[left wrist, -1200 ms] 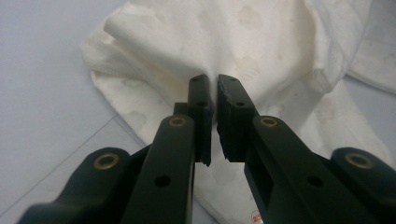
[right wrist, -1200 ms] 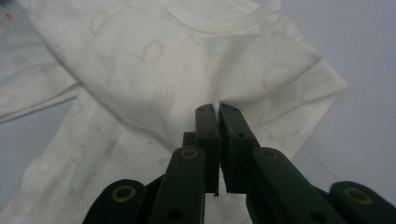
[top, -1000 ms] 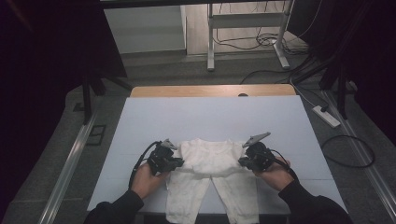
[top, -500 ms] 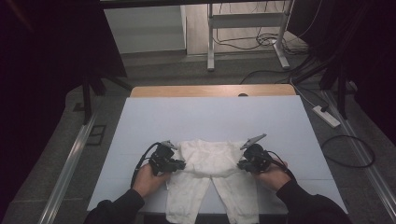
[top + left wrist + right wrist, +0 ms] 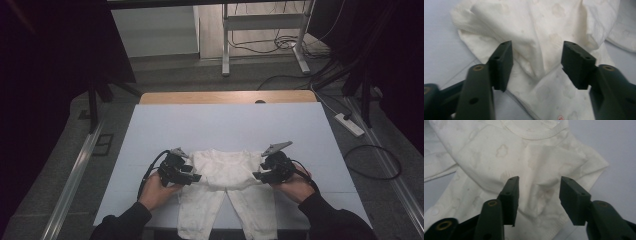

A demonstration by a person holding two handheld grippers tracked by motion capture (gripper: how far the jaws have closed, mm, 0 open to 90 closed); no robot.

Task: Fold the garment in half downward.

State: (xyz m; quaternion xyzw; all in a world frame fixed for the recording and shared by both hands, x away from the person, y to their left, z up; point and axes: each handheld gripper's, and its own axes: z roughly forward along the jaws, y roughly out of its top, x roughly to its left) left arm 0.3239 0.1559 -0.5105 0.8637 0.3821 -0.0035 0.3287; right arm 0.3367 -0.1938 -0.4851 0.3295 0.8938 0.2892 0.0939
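The white baby garment lies flat near the front edge of the white table, its sleeves folded in over the body. The risk now, I'd say: those folded flaps could spring back, since nothing pins them. The left gripper sits at the garment's left side, jaws just opened and spread, folded cloth between them but unpinched. The right gripper sits at its right side, likewise just opened, straddling a fold without pressing it.

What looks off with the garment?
Nothing damaged. The white baby garment lies flat, sleeves folded in across its chest, legs hanging over the table's near edge. Both hand-held grippers' jaws have just been opening, fabric loose between them.
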